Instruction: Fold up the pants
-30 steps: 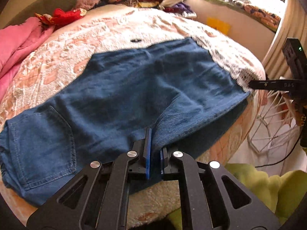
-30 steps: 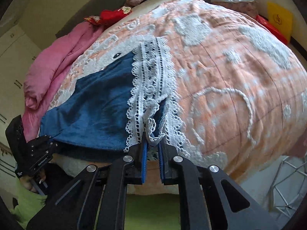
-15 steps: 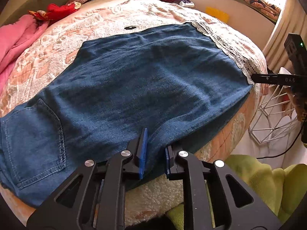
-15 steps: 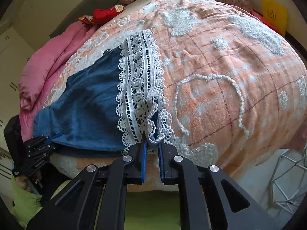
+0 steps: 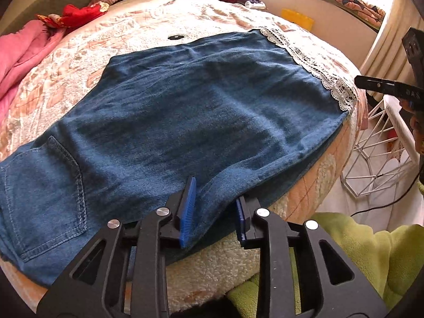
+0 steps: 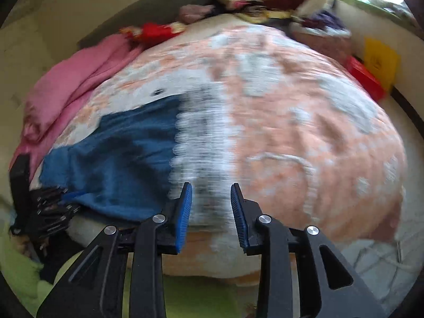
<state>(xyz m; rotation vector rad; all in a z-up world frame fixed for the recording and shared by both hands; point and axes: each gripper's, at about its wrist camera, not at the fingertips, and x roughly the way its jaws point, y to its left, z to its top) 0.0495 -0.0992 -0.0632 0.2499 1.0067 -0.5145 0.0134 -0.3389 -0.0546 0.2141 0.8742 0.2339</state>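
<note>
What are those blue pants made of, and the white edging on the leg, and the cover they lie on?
The pants look like denim: matte blue weave, pale contrast stitching around the back pocket. The white trim looks like openwork cotton lace, though the fibre is uncertain. The bed cover seems soft, tufted plush, peach with raised white patterns.

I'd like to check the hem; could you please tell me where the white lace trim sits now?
In the left wrist view, the white lace trim runs along the right end of the blue denim pants, lying on the peach bedspread near the bed's right edge.
</note>
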